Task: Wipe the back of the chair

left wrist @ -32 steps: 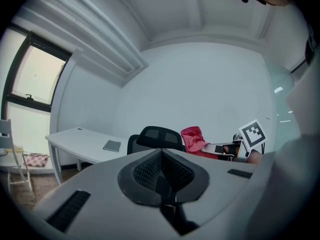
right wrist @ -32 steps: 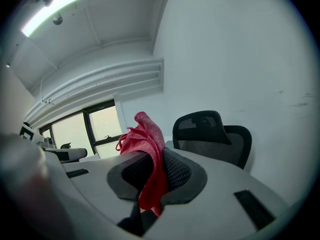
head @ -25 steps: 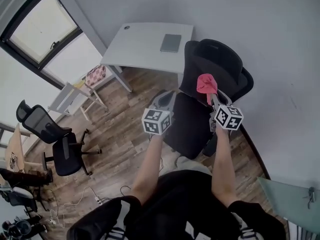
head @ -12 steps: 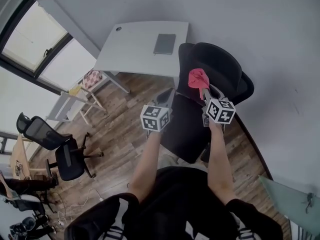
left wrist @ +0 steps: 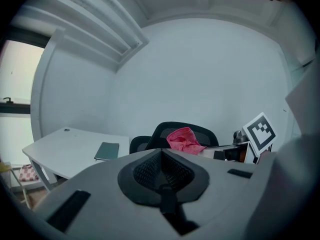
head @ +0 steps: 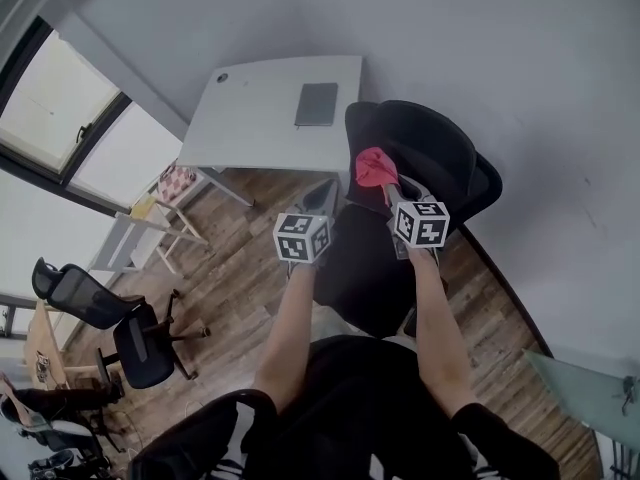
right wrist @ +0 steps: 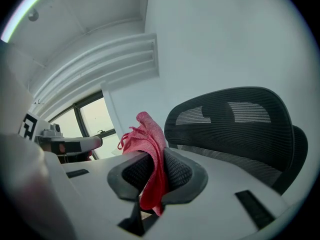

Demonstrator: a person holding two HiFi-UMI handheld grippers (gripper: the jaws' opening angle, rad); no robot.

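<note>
A black mesh office chair stands by the wall, its backrest (head: 440, 153) upright behind the seat (head: 365, 263). My right gripper (head: 386, 188) is shut on a red cloth (head: 374, 166), which bunches up above the jaws just in front of the backrest's left part. In the right gripper view the cloth (right wrist: 150, 139) hangs pinched between the pads (right wrist: 177, 171), and the backrest (right wrist: 240, 124) rises close on the right. My left gripper (head: 322, 198) hovers over the seat's left edge, shut on nothing. The left gripper view shows the cloth (left wrist: 184, 140) and the backrest (left wrist: 202, 133) beyond its jaws.
A white desk (head: 255, 118) with a dark notebook (head: 316, 104) stands left of the chair against the wall. A folding stand (head: 165, 193) is by the window. A second black chair (head: 125, 323) sits on the wood floor at lower left.
Both grippers have drifted left and slightly up in the head view, the red cloth with them. The right gripper stays shut on the cloth, still at the backrest's left part.
</note>
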